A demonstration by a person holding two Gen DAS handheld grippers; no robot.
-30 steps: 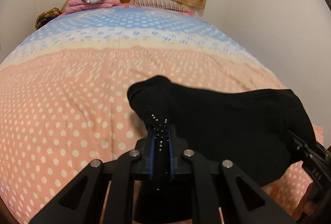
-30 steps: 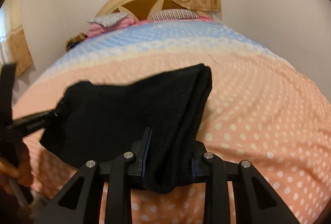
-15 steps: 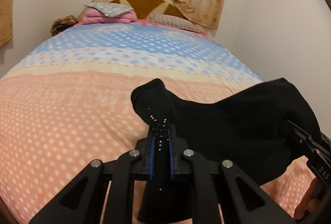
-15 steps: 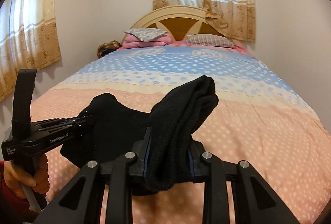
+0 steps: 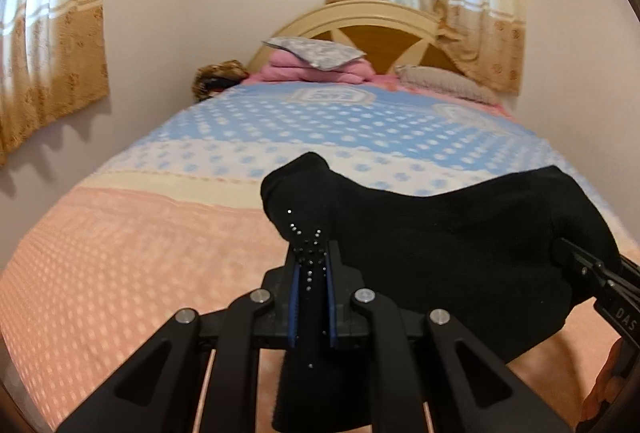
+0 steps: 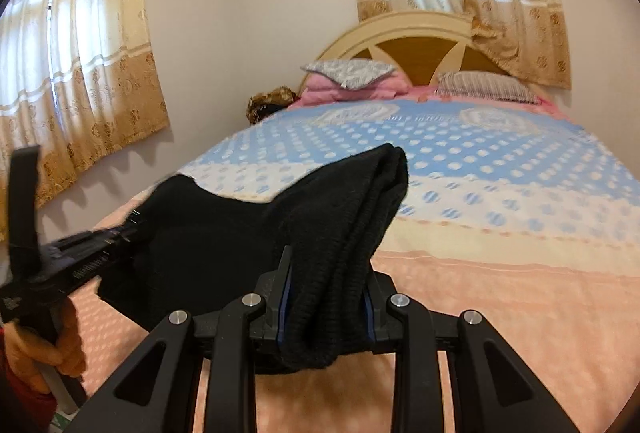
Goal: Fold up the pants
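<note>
— Two grippers hold one pair of black pants [image 5: 460,241] up over the bed [image 5: 120,241]. From the left view, the left gripper [image 5: 312,269] pinches a thin corner tight.

— Is the folding done?

— Not yet, I think. Nothing lies flat.

— And the right view?

— One right gripper [image 6: 326,297] squeezes a thick bunch of cloth. One hand [image 6: 40,353] shows. I count two pillows [image 6: 486,87] and two curtains [image 6: 80,73].

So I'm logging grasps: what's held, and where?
Both tongs hold the black pants: left tongs pinch a thin studded edge, right tongs clamp a thick bunched fold.
</note>
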